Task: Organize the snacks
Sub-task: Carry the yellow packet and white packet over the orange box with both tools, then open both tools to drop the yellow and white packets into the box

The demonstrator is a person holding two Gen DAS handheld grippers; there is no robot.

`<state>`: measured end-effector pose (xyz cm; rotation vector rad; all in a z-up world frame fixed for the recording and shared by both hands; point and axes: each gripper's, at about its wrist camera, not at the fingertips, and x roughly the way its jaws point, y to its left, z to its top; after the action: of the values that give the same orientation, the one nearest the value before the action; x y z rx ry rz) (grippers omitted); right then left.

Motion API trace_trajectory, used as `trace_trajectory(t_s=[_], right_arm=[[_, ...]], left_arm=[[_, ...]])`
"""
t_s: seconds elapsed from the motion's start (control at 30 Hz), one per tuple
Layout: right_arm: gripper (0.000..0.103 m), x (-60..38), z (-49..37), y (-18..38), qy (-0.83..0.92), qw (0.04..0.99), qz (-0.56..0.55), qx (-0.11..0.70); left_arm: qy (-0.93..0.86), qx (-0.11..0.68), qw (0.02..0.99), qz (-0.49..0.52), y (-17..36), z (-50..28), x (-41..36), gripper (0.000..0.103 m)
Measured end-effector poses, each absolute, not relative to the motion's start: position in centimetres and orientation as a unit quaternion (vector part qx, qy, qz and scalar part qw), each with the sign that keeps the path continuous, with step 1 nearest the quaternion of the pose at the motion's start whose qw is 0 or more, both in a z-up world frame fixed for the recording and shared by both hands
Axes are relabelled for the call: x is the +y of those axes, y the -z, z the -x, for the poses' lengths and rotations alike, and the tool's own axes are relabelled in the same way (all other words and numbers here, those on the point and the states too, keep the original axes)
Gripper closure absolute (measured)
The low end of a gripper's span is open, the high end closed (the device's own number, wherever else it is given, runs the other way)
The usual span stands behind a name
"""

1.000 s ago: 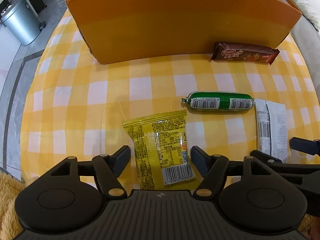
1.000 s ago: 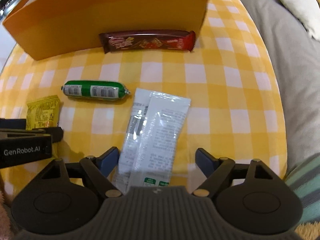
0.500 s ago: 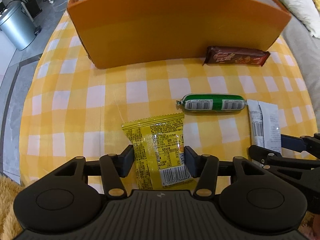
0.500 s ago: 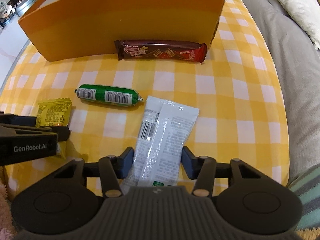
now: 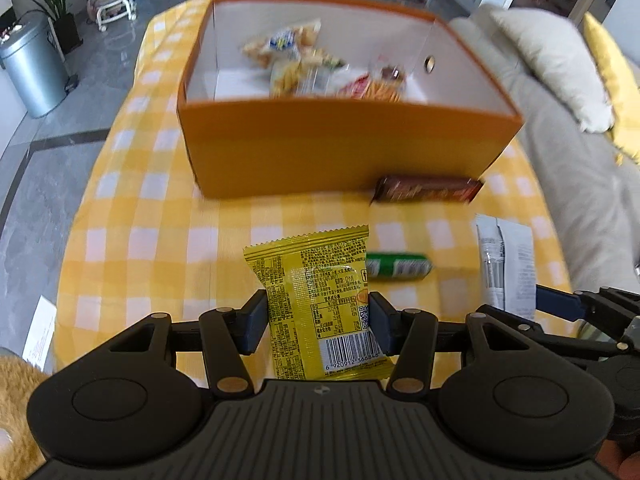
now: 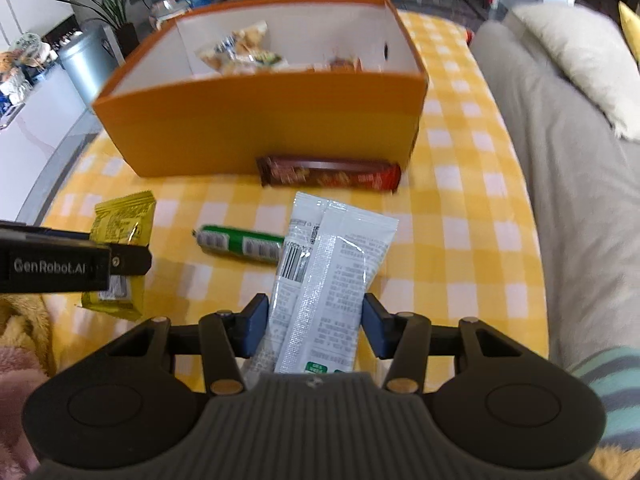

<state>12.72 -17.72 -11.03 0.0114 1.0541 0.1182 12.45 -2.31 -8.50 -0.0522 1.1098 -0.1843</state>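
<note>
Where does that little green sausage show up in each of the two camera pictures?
Left wrist view: the green sausage lies right of centre, its left end hidden behind the yellow packet.
Right wrist view: it lies left of centre, its right end tucked behind the white packet.
Shared landmark: the orange box, with the brown chocolate bar at its front.

Snacks in orange box point(image 5: 348, 148) blurred, types unreadable. Green sausage point(image 5: 400, 267) left end hidden behind yellow packet point(image 5: 320, 300). White packet point(image 6: 324, 292) lower end hidden by gripper body.
</note>
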Motion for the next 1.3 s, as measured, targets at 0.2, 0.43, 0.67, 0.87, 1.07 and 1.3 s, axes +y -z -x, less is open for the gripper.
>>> trace_trajectory(t_s=[0.2,0.43,0.67,0.87,1.07,1.3], right_arm=[[0.055,-17.6,-12.7,8.2,-0.065,0.885,0.010,0.461],[0.055,-17.2,-13.9,4.7,-0.078,0.908,0.032,0.411],[0.055,-17.1,-16.8,1.9,-0.093,0.922,0.039,0.374],[0.055,-16.7,-20.3,0.1,-0.104,0.931,0.050,0.348],[0.055,-16.3,-24.2,-0.3,-0.109,0.933,0.056,0.338],[0.055,-15.2,-28.8,1.3,-0.108,0.926,0.088,0.350]], left_arm=[[0.088,0.499,0.862,0.021,6.2,-13.1,-1.8,0.043],[0.082,0.467,0.880,0.014,2.9,-14.7,-1.0,0.043],[0.080,0.434,0.897,-0.016,0.0,-17.6,-1.1,0.043],[0.076,0.417,0.905,-0.042,-1.4,-20.6,-1.4,0.043],[0.080,0.422,0.900,-0.071,-1.5,-23.8,-2.1,0.043],[0.078,0.444,0.887,-0.101,0.2,-27.3,-2.8,0.043]])
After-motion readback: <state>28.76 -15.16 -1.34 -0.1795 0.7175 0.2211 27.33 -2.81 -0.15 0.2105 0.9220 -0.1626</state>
